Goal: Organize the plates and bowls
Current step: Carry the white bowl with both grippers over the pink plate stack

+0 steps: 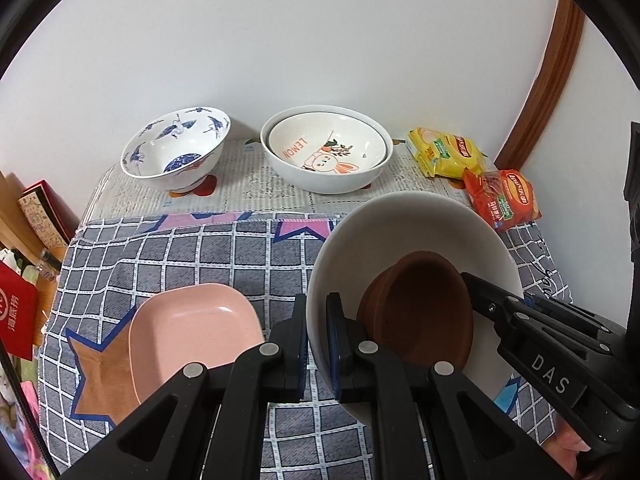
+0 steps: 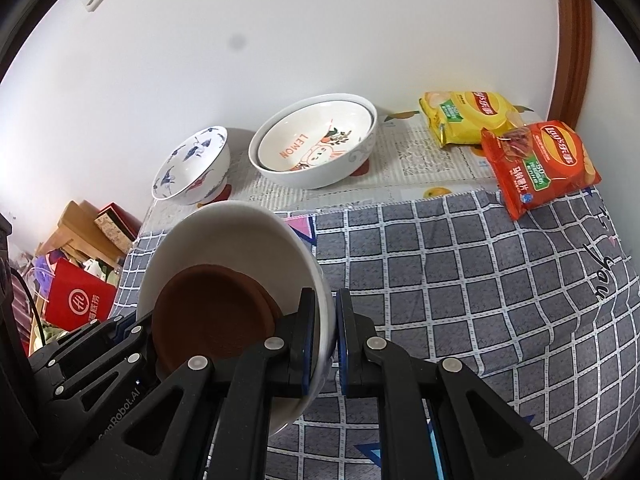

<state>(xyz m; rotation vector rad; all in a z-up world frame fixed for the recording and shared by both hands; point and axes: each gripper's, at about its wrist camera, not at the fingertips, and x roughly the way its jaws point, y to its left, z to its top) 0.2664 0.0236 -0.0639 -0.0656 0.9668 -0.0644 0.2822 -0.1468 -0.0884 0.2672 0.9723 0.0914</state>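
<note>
currently the white bowl (image 1: 408,232) is clamped by its rim from opposite sides by left gripper (image 1: 316,344) and right gripper (image 2: 325,340), tilted above the checked cloth (image 2: 460,264); a brown dish (image 1: 424,312) is held inside it, a pink plate (image 1: 188,332) is seen just beside it.

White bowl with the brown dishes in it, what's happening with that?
Both tongs are clamped on the white bowl: the left tongs grip its left rim, the right tongs its right rim. Brown dishes sit nested inside. It appears lifted and tilted above the checked cloth. A pink plate lies on the cloth alongside.
</note>
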